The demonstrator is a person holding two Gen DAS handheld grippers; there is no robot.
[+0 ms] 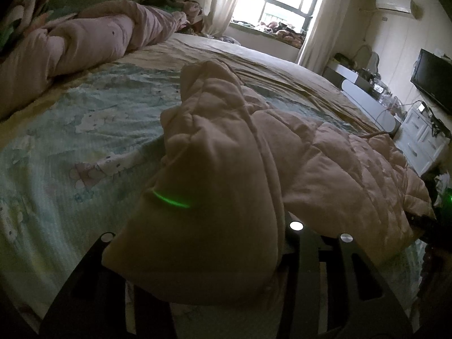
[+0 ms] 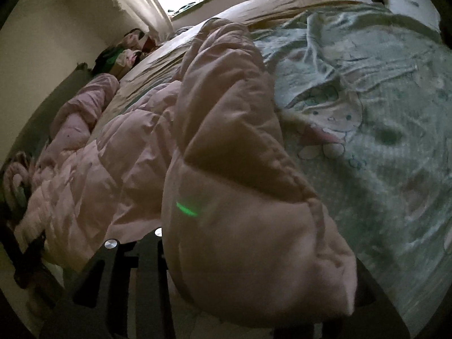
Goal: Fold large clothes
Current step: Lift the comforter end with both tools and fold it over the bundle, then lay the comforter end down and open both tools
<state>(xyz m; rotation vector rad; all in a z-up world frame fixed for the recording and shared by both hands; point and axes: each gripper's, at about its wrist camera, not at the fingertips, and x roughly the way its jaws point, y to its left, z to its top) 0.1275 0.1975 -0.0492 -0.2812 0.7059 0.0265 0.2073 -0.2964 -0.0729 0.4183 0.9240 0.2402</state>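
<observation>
Folding looks barely begun: the pink padded coat lies crumpled across the bed, with one end lifted by each gripper. The left gripper and right gripper each pinch bunched coat fabric; flattening and all folds remain

bedsheet open leftward, pink quilt blocking beyond

we see a bed with a cartoon-print sheet; a pink puffer coat and rolled pink quilt lie on it.
</observation>
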